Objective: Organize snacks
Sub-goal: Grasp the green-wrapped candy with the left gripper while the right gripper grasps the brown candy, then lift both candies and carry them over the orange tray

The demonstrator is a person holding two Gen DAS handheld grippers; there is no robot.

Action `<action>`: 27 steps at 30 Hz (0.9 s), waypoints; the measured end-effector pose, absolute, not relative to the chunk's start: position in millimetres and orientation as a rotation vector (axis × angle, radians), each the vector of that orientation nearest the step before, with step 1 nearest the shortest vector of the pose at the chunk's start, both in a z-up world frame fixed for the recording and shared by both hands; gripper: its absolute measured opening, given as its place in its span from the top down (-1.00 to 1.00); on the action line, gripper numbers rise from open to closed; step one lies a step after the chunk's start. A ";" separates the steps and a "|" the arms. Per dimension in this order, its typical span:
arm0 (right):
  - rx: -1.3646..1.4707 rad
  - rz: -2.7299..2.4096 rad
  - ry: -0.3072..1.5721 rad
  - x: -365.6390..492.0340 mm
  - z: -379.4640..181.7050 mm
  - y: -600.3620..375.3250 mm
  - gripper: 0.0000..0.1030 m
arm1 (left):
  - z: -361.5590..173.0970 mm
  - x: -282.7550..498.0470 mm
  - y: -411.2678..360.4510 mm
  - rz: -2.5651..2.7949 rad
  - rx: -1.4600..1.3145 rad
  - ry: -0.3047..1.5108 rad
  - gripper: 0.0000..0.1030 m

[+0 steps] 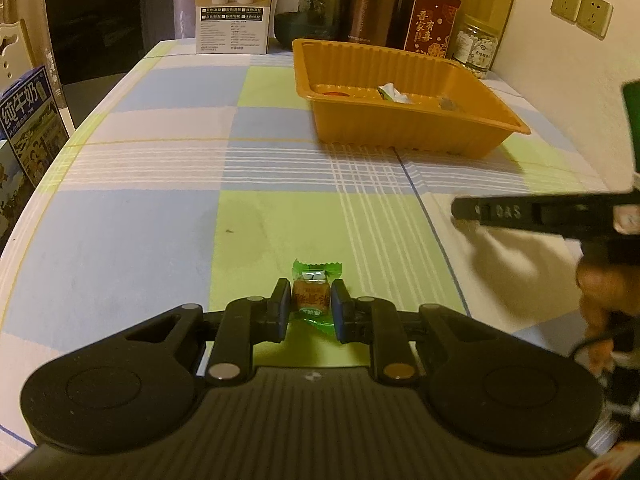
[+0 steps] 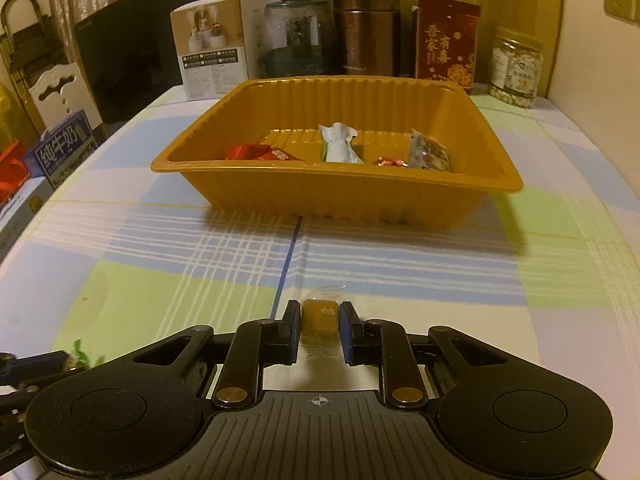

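Both your grippers are down on the checked tablecloth (image 2: 160,280) right now, each with a sweet between its fingers. Your left gripper (image 1: 311,300) is pinching a green-wrapped candy (image 1: 314,296), pads tight against its orange middle, green wrapper ends sticking out front and back. Your right gripper (image 2: 320,320) has its pads against the sides of a yellow candy in clear wrap (image 2: 321,316), which sits on the cloth just beside the dark blue stripe.

Ahead of you, well apart from both candies, stands the orange tray (image 2: 340,196). Inside it already: a red-wrapped snack (image 2: 256,153) on the left, a pale blue-white packet (image 2: 340,144) in the middle, a small red candy (image 2: 390,161) and a silvery packet (image 2: 429,152) to the right (the wrappers' print is too small to read).

Along the far edge of the table, a white product box (image 2: 212,52), a glass jar (image 2: 298,36), a brown flask (image 2: 366,28) and a red packet (image 2: 446,44) line up.
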State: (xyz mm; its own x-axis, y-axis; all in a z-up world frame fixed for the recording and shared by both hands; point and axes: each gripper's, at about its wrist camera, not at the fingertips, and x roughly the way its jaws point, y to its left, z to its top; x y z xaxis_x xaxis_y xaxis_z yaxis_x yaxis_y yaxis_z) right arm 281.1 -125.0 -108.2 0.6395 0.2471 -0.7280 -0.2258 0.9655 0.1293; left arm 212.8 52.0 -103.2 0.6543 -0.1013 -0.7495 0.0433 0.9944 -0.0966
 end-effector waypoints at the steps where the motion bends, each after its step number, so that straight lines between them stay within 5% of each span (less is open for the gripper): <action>1: 0.039 0.272 0.843 276.2 -106.2 -126.1 0.60 | -101.9 212.8 51.4 -0.084 -0.074 0.853 0.63; 27: 0.191 0.248 0.823 174.1 -46.9 -160.1 0.60 | -56.0 181.5 27.0 -0.118 -0.066 0.827 0.63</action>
